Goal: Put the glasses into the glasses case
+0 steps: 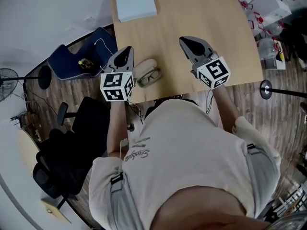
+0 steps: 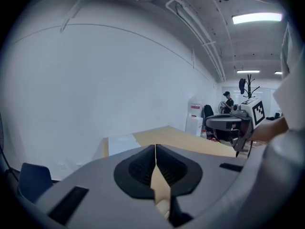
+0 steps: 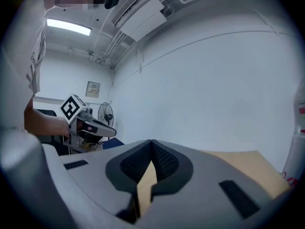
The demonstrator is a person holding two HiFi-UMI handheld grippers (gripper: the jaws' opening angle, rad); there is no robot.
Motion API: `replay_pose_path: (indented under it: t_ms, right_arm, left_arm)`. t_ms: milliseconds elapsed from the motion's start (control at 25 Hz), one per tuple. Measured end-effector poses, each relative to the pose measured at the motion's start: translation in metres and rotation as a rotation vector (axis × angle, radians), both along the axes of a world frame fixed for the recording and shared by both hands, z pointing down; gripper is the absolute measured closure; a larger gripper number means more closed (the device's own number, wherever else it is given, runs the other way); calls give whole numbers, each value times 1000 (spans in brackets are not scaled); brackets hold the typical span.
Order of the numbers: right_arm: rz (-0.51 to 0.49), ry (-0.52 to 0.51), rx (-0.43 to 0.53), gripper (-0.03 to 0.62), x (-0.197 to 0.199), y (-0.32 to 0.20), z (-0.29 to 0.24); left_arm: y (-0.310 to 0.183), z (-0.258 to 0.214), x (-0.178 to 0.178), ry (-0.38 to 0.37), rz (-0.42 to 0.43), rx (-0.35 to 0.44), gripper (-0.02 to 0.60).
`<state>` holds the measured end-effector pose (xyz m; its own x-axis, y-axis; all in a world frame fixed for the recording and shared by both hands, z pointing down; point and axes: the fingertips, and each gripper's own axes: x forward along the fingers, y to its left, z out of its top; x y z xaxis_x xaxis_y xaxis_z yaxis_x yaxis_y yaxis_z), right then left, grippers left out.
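A beige glasses case (image 1: 145, 65) lies near the front edge of the wooden table (image 1: 201, 18). Dark-rimmed glasses (image 1: 150, 76) rest against its near side; I cannot tell whether they sit inside it. My left gripper (image 1: 128, 49) hangs above the table just left of the case, its jaws shut on nothing (image 2: 155, 146). My right gripper (image 1: 185, 40) is raised to the right of the case, also shut and empty (image 3: 151, 141). Each gripper view looks level across the room, with the other gripper (image 2: 233, 123) (image 3: 90, 126) in it. Neither shows the glasses.
A white flat box (image 1: 135, 1) lies at the table's far edge. A blue chair (image 1: 76, 61) and a black office chair (image 1: 72, 143) stand to the left, beside a fan (image 1: 7, 83). Clutter (image 1: 268, 28) and a stand base (image 1: 265, 88) sit to the right.
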<state>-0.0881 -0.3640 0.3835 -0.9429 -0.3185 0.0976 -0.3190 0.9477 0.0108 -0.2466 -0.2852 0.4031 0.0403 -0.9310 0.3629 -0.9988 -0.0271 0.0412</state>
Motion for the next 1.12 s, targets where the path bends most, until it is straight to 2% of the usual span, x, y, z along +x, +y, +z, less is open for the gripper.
replay_pose_path:
  t_ms: [160, 440, 720, 840, 960, 1120]
  right_arm:
    - [5, -35, 58, 600, -7, -10, -26]
    - [3, -86, 132, 600, -19, -21, -65]
    - [14, -139, 177, 600, -25, -28, -97]
    - [13, -152, 190, 600, -26, -28, -107]
    - [18, -162, 191, 600, -29, -26, -111]
    - [17, -145, 170, 600, -32, -23, -105]
  left_arm:
    - [-4, -30, -7, 43, 3, 68, 563]
    - [-12, -66, -33, -48, -50, 131, 563]
    - [-15, -98, -53, -78, -111, 216, 563]
    - [-15, -113, -61, -64, -143, 273, 563]
    - [-11, -121, -69, -14, -174, 323, 563]
    - [-8, -116, -73, -4, -184, 318, 563]
